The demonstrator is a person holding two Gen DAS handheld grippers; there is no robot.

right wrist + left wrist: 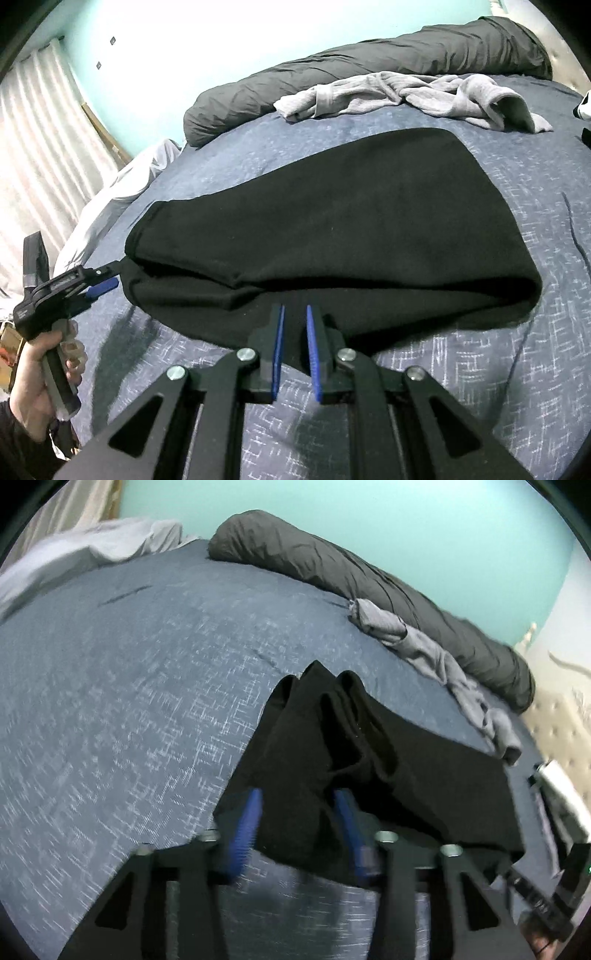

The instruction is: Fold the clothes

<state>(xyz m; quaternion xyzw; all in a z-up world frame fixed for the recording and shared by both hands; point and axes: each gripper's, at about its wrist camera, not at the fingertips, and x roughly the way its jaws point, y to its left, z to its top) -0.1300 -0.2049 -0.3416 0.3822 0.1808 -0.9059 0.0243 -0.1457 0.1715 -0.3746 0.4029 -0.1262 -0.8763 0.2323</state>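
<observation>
Blue patterned bedding [517,258] is overlaid by the folded black garment [332,221]; its near edge is clenched by the right gripper [295,325], its left end loosely straddled by the left gripper [295,812], apparently for another fold.

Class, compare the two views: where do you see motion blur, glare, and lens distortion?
Left wrist view: the blue fingers and bedspread smear with motion blur. Right wrist view: sharper, but the wall washes out in glare. Both: fisheye bulges the bed, corners vignette black.
</observation>
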